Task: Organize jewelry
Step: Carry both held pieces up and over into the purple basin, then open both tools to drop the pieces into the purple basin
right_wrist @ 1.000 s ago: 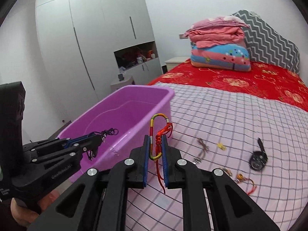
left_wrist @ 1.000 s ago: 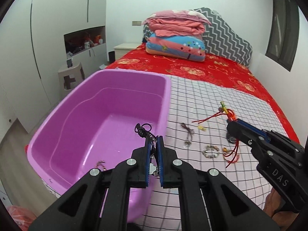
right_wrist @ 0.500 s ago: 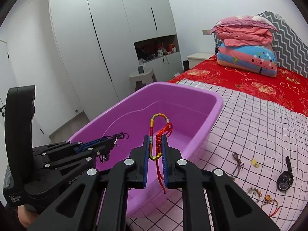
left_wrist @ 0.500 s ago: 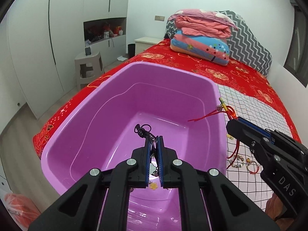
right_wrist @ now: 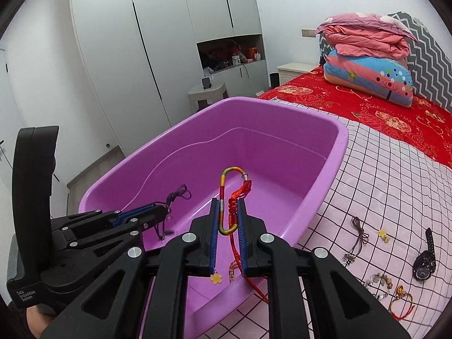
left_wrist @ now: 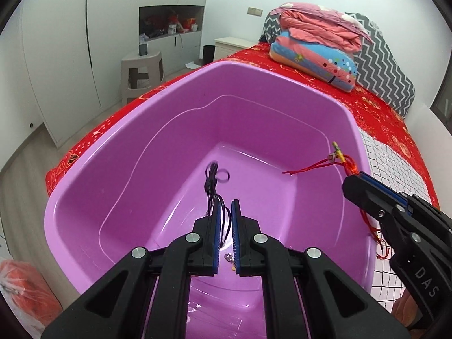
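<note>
My left gripper (left_wrist: 224, 206) hangs over the inside of the purple tub (left_wrist: 113, 147), shut on a black cord necklace (left_wrist: 212, 180) whose loop sticks up past the fingertips. My right gripper (right_wrist: 228, 206) is above the tub's near right side (right_wrist: 282, 118), shut on a red braided cord bracelet (right_wrist: 228, 186) with a multicoloured loop and trailing red strings. Each gripper appears in the other's view: the right gripper (left_wrist: 353, 178) at the tub's right rim, the left gripper (right_wrist: 161, 212) low on the left. A small yellow flower piece (right_wrist: 216, 278) lies on the tub floor.
On the checked sheet right of the tub lie a brown cord necklace (right_wrist: 357, 234), a yellow charm (right_wrist: 382, 234), a black watch (right_wrist: 423, 260), a bead bracelet (right_wrist: 378, 279) and a red string bracelet (right_wrist: 401, 299). Folded quilts (left_wrist: 316, 42) sit at the bed's head; a stool (left_wrist: 141, 67) stands beyond.
Both grippers have swung left from over the checked sheet to above the tub and dropped a little. Each still grips its cord.
</note>
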`<state>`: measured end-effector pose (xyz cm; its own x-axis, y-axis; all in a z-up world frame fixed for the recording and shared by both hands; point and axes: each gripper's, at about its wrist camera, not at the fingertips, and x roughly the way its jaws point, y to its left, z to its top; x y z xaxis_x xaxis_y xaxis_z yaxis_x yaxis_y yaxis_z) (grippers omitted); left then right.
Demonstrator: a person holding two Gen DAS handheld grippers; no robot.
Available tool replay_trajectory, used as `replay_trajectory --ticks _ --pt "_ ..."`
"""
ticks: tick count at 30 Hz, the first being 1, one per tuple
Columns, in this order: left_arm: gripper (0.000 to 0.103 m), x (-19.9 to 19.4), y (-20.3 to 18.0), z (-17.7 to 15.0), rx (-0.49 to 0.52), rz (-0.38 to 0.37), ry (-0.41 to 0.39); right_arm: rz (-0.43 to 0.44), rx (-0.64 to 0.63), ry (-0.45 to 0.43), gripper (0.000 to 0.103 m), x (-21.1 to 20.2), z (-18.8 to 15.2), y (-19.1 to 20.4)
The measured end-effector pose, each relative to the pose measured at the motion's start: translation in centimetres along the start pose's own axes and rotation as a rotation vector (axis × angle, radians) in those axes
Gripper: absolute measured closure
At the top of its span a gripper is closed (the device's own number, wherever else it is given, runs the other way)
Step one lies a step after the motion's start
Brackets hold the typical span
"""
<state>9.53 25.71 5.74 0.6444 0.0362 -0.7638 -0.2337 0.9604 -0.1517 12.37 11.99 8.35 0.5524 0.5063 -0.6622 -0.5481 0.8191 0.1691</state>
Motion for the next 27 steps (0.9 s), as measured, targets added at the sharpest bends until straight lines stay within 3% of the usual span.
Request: replay_trajectory --ticks 5,6,8,9,10,11,17,27 --pt "0.092 0.6 0.2 0.3 -0.01 0.004 0.017 -0.018 0.001 0.006 0.09 0.3 0.3 -0.2" --pt "0.089 0.7 0.3 0.2 -0.014 0.003 0.023 -0.019 0.001 0.009 0.086 0.4 0.3 -0.2" --pt "0.067 0.7 0.6 0.1 -0.035 0.003 0.033 -0.034 0.005 -0.001 0.071 0.2 0.2 -0.4" --pt "0.047 0.4 0.5 0.2 -0.046 0.001 0.025 -0.036 0.01 -0.009 0.059 -0.1 0.2 -0.3" --pt "0.029 -0.1 0.6 0.2 -0.055 0.004 0.002 -0.034 0.017 -0.019 0.057 -0.4 0.1 -0.4" --pt "0.022 -0.4 0.6 0.2 -0.056 0.012 -0.013 -0.033 0.022 -0.024 0.057 -0.6 0.1 -0.5" --pt "0.011 -1.0 0.9 0.3 -0.072 0.034 -0.017 -0.042 0.025 -0.027 0.057 -1.3 -0.1 -0.7" --pt "0.011 -1.6 0.7 -0.4 -0.068 0.057 -0.012 -0.043 0.04 -0.037 0.057 -2.3 -0.4 -1.5"
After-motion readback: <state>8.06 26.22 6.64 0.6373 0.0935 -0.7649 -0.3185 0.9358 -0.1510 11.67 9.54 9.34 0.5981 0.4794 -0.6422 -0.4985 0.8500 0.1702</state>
